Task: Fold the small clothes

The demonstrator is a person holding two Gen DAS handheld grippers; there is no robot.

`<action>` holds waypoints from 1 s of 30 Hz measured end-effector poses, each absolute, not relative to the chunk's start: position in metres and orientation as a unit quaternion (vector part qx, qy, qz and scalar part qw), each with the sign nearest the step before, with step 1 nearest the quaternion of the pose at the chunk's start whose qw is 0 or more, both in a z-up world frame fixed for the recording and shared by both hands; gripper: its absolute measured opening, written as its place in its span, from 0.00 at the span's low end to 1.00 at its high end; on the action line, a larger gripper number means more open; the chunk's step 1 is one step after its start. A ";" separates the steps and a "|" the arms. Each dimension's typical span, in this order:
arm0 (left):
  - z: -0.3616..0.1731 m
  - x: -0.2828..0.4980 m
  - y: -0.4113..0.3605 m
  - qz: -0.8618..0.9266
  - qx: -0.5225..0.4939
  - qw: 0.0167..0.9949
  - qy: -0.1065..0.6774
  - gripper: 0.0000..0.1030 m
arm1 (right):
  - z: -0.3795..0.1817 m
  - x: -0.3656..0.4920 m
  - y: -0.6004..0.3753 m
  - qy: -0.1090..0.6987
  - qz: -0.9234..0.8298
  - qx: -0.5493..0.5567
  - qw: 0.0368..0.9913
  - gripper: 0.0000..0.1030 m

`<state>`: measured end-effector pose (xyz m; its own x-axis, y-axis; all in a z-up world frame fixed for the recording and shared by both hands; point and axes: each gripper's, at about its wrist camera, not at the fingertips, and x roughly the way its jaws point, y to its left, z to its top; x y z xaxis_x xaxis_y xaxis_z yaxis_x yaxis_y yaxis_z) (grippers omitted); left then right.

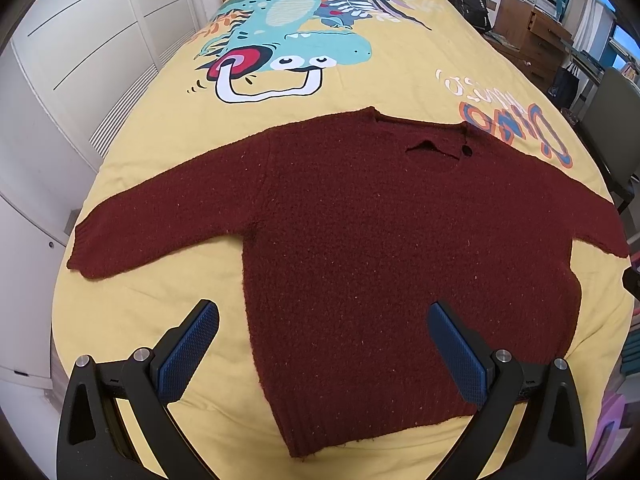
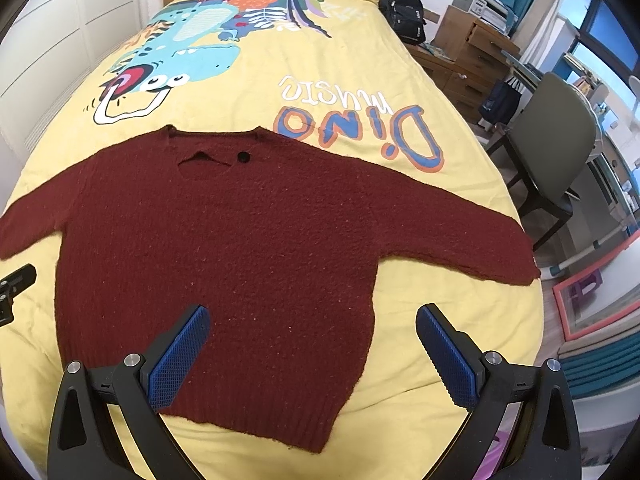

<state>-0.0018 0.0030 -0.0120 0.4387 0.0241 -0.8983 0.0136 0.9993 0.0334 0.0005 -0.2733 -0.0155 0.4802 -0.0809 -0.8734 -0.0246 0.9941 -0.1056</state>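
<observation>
Our left gripper point(image 1: 322, 354) hangs released over the hem's left corner; the maroon sweater point(image 1: 360, 240) lies flat on the yellow bedspread point(image 1: 400, 72), sleeves spread, ready for folding; our right gripper point(image 2: 312, 354) is equally released over the right corner.

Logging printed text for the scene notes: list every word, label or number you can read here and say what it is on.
"Dino": large blue and orange letters on the yellow bedspread, upside down from the right wrist view.
"music": white script beside it on the same bedspread, also upside down.
Maroon sweater: no readable text.
Black backpack: small white marks, too small to read.
Boxes on the dresser: any labels are too blurred to read.
</observation>
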 end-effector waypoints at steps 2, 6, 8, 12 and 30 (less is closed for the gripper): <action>-0.012 -0.002 0.003 0.003 0.018 0.848 0.530 0.99 | -0.015 0.001 -0.274 0.510 -0.017 -0.052 0.859 0.99; -0.014 -0.002 0.002 0.002 0.019 0.847 0.532 0.99 | -0.015 0.001 -0.274 0.510 -0.018 -0.052 0.858 0.99; -0.015 -0.002 0.003 0.002 0.019 0.846 0.533 0.99 | -0.015 0.001 -0.274 0.510 -0.017 -0.052 0.858 0.99; -0.016 -0.002 0.003 0.002 0.019 0.845 0.534 0.99 | -0.016 0.001 -0.275 0.511 -0.018 -0.052 0.858 0.99; -0.030 0.037 0.000 -0.005 0.039 0.842 0.537 0.99 | -0.023 0.028 -0.332 0.448 -0.051 -0.027 0.892 0.99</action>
